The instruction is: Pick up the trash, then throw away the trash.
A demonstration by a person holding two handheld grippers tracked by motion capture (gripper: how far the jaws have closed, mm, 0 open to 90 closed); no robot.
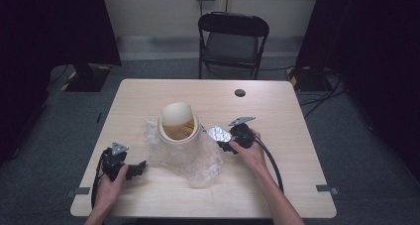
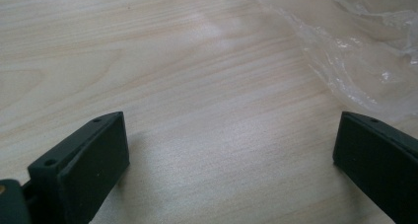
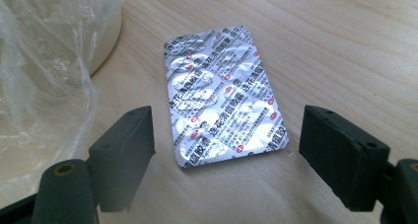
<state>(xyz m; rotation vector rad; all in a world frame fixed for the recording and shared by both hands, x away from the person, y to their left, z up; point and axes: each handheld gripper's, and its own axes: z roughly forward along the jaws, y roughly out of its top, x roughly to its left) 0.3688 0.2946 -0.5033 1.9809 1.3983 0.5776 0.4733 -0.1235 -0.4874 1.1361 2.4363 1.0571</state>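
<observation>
Right tool [image 3: 226, 140], jaws spread wide, straddles the foil blister pack [image 3: 224, 95] lying flat.

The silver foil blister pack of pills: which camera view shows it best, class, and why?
The right gripper view: the silver foil blister pack lies flat on the wooden table between open jaws, its red print visible. The high view shows it as a small shiny patch beside the right gripper.

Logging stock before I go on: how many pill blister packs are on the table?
1. The blister pack lies flat on the wooden table, between the open jaws of the right gripper, just right of the cream container. The crumpled plastic bag could hide more.
</observation>
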